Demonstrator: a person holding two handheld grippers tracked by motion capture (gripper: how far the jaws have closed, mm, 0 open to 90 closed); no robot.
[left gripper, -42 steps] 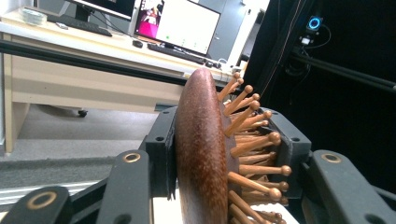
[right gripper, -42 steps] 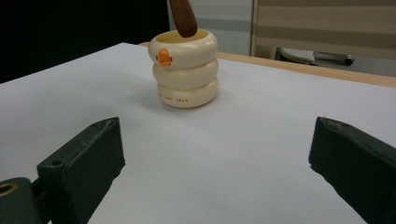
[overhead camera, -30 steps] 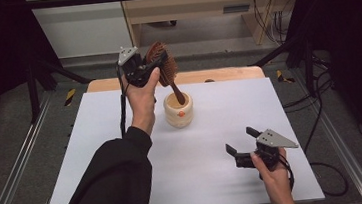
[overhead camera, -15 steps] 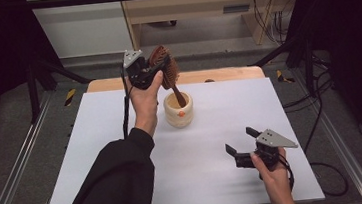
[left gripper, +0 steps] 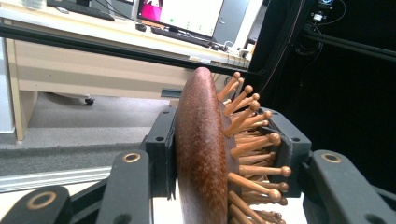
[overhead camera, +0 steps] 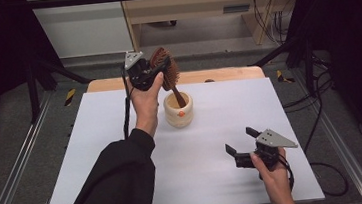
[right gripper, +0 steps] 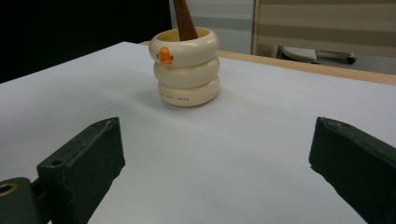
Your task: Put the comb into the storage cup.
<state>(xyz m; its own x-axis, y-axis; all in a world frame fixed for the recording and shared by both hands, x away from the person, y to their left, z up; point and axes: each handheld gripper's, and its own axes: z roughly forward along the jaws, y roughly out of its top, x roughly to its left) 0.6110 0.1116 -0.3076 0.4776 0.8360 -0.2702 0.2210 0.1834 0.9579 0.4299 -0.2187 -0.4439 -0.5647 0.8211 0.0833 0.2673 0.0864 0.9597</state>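
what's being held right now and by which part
The left tongs clamp the brown wooden hairbrush by its bristled head, handle down in the cream ringed cup. Right tongs hold nothing.

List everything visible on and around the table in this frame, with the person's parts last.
hairbrush: 1, dark brown wood with tan pins, head clamped in left gripper, handle in the cup
cup: 1, cream, ringed, orange mark, table centre
table: 1, white top, wooden far edge
desk: 1, beige, behind table
left gripper: 1, black, raised over far edge
right gripper: 1, black, jaws apart, near right of table
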